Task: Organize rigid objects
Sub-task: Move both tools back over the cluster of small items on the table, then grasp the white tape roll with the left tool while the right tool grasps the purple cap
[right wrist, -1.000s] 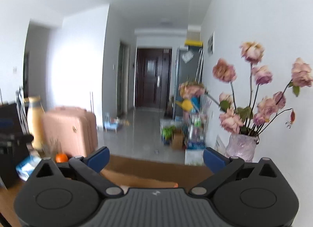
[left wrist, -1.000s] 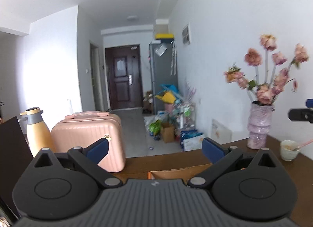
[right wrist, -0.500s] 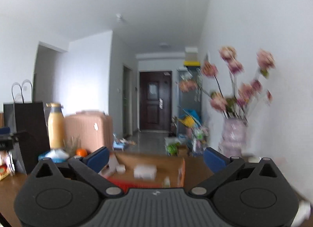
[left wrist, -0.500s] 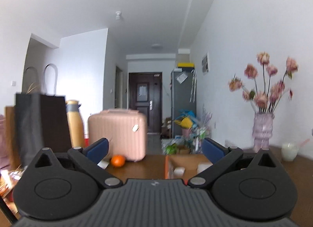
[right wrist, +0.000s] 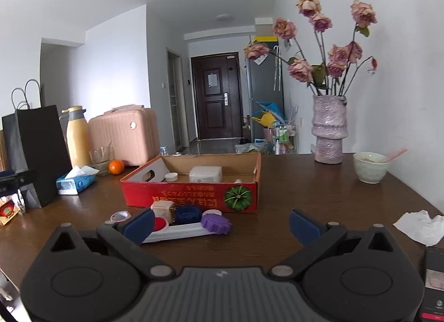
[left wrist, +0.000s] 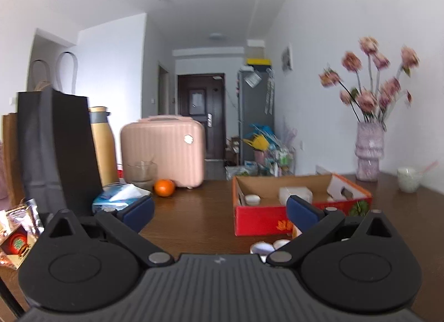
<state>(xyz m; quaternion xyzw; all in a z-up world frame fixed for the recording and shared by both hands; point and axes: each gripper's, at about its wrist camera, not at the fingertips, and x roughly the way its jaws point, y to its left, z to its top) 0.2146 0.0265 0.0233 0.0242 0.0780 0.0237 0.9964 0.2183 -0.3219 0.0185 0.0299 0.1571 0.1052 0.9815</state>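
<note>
A red cardboard box [right wrist: 191, 197] [left wrist: 260, 218] lies open on the brown table, with a white container [right wrist: 205, 174] and a small white lid [right wrist: 171, 176] inside. In front of it are small items: a purple gear-shaped cap [right wrist: 216, 223], a dark blue cap [right wrist: 188, 212], a cream jar [right wrist: 162, 208], a red disc [right wrist: 159, 223] and a white strip [right wrist: 177, 233]. My right gripper [right wrist: 220, 224] is open just before them, holding nothing. My left gripper [left wrist: 219, 211] is open and empty, left of the box; white lids [left wrist: 262, 247] show low by its right finger.
A black paper bag [left wrist: 58, 150], yellow thermos [right wrist: 76, 136], pink case [left wrist: 163, 150], glass [left wrist: 141, 175], orange [right wrist: 116, 167] and tissue pack [right wrist: 76, 181] crowd the left. A vase of flowers [right wrist: 328, 133], bowl [right wrist: 370, 166], crumpled tissue [right wrist: 419, 227] and dark device [right wrist: 434, 280] stand right.
Both views have pulled back and tilted down from the hallway, so the table, the red box and the small items now show. Both grippers stayed open.
</note>
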